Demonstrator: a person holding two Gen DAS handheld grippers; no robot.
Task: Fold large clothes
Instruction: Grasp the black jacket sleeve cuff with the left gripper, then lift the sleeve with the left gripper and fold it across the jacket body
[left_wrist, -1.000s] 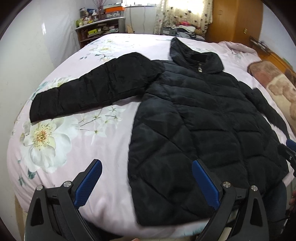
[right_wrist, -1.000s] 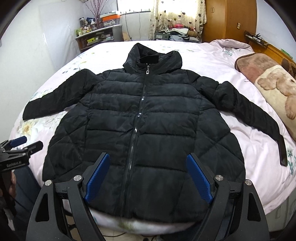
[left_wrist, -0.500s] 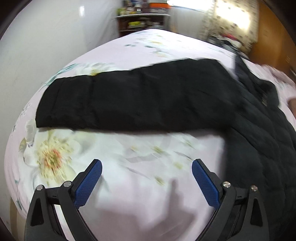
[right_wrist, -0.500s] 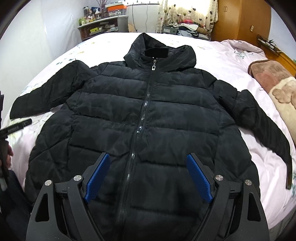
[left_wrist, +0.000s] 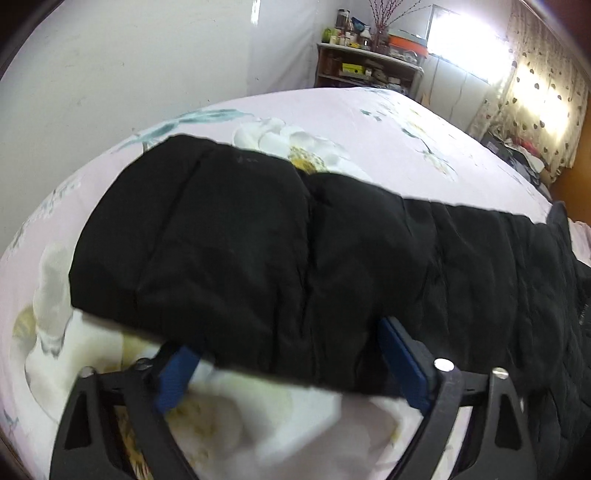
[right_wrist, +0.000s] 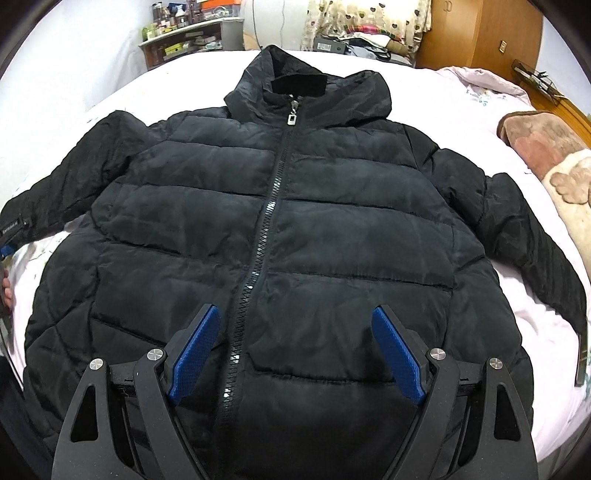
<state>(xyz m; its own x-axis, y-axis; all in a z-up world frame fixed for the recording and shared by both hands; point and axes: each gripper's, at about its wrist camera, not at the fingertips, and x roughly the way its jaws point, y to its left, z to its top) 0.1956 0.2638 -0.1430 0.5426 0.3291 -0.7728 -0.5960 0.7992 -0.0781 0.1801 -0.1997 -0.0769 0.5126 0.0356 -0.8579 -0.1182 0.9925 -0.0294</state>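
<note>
Lower centre, left view: my left gripper closing around sleeve, pads not yet pressing. Only right view shows whole jacket; right gripper wide, empty.

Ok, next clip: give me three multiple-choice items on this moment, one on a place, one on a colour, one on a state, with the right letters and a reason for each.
1. Where does the left gripper sit?
A. at the edge of a jacket sleeve
B. over the hood
C. over the brown blanket

2. What colour is the jacket?
A. red
B. black
C. white

3. How is the jacket's zip?
A. open all the way
B. open halfway
C. closed up to the collar

Answers:
1. A: in the left wrist view the sleeve lies across the fingers, its near edge between them.
2. B: it shows black against the pale flowered bedsheet.
3. C: in the right wrist view the zip runs unbroken to the pull below the hood, with the right gripper open above the hem.
</note>
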